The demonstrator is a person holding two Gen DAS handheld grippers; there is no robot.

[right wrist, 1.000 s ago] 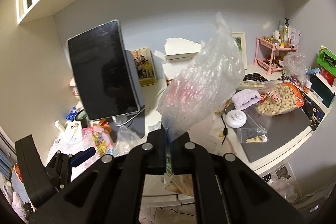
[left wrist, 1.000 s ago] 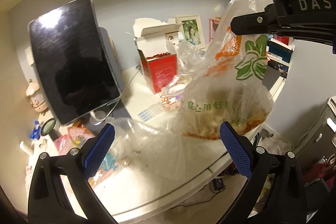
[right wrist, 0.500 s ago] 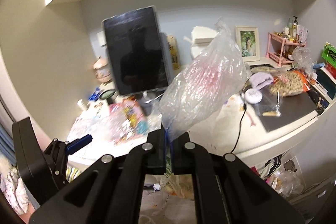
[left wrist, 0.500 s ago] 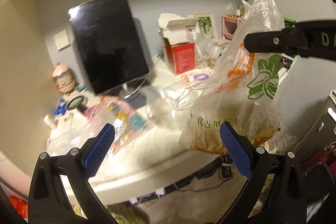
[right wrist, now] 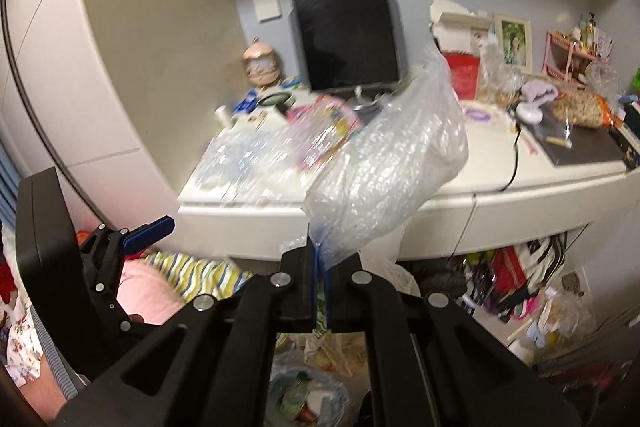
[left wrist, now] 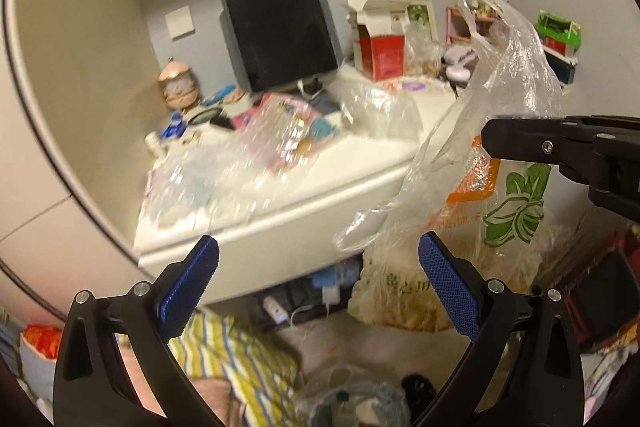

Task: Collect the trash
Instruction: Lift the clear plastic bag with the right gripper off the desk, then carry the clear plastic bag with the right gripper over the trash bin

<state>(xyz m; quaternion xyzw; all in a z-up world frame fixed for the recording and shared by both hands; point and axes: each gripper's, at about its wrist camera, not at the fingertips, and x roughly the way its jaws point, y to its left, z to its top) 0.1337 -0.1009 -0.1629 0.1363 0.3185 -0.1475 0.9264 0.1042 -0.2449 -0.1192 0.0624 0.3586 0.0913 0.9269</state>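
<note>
Cluttered white bench (right wrist: pixel 520 187) fills the background. Right gripper (right wrist: pixel 320 267) has its jaws clenched on the plastic bag (left wrist: pixel 500 115), hanging off the bench edge. Left gripper (left wrist: pixel 316 279) is released, the bag at two o'clock. I would keep the pinch firm and lower it toward the bin (right wrist: pixel 308 399) at six o'clock.

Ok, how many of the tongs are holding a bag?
1. The right tongs are shut on the plastic bag, in front of the desk. The left tongs are open, with nothing between them.
</note>
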